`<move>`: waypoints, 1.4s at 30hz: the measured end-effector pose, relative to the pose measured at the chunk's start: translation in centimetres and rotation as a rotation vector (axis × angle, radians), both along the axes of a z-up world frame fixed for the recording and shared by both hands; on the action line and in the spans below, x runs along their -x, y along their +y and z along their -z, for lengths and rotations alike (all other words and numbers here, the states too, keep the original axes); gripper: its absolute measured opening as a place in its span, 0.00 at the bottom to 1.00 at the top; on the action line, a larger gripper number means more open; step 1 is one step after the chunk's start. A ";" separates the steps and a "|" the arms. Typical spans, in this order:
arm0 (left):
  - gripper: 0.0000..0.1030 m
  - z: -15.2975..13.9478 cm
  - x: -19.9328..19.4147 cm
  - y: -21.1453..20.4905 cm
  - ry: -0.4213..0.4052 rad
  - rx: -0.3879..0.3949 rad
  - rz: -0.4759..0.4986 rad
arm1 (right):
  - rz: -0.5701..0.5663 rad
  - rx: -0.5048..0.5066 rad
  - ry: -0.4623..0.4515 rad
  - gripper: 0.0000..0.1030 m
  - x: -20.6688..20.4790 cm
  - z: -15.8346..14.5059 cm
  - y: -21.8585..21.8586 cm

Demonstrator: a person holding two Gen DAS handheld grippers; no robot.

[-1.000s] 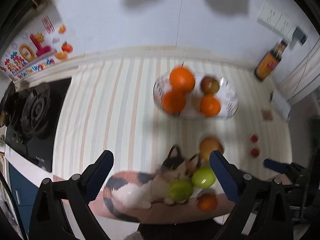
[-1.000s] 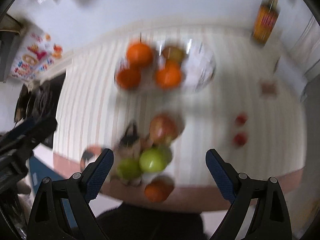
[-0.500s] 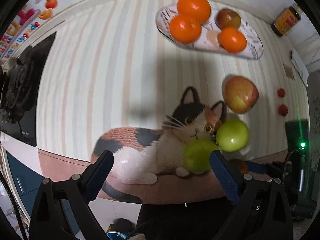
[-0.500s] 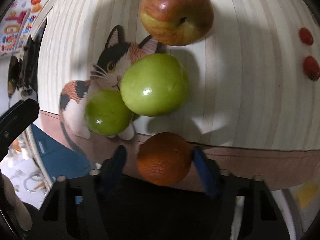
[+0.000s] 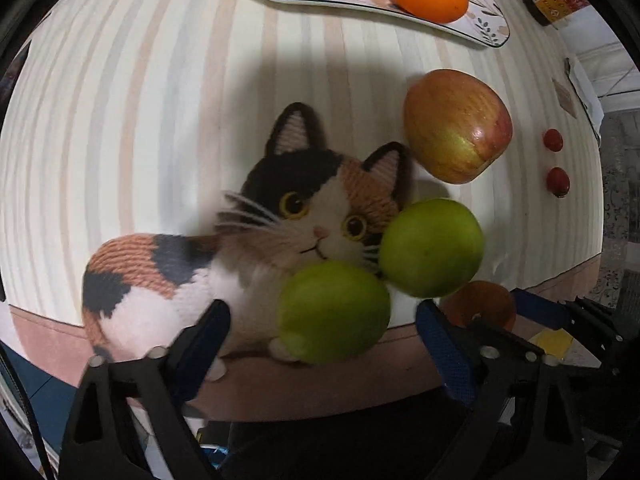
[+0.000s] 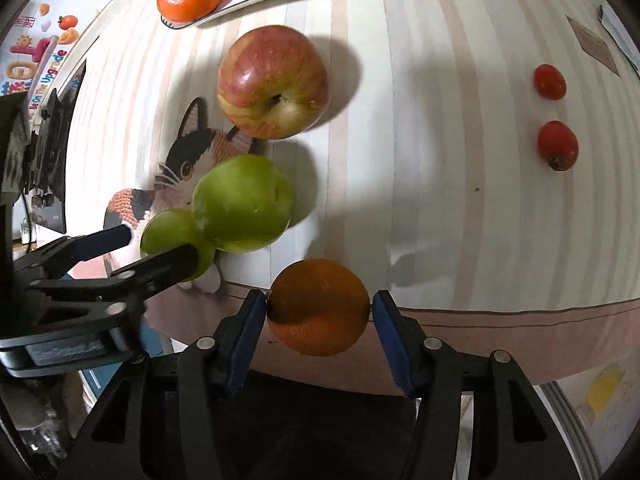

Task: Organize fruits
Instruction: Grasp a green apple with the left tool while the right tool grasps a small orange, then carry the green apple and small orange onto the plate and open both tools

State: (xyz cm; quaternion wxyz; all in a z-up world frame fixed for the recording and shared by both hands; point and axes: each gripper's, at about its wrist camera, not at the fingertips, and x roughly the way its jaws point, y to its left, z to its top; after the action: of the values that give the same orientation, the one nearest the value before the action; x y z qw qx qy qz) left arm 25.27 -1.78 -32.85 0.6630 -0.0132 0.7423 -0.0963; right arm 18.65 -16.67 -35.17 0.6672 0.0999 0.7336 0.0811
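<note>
Orange at tbl edge, R gripper clamped

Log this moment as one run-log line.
left gripper: closing around green apple, not yet gripped | right gripper: shut on orange | plate: oranges

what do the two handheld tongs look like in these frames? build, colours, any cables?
Both tongs, left and right, match: matte black triangulated plastic arms with silver screws, ending in flat blue ribbed pads. The left one's body in the right wrist view carries a grey embossed label, unreadable. A thin black cable runs at the left view's edge.
</note>
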 end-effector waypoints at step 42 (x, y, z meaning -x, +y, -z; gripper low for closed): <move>0.56 -12.9 -11.3 0.7 -0.274 0.089 -0.053 | 0.211 -0.108 -0.267 0.57 -11.9 -10.0 -8.0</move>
State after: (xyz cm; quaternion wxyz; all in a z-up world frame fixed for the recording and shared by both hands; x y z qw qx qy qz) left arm 36.54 -1.12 -19.93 0.7593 -0.0492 0.6391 -0.1125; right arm 30.60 -24.71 -25.13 0.7571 0.2007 0.6185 0.0625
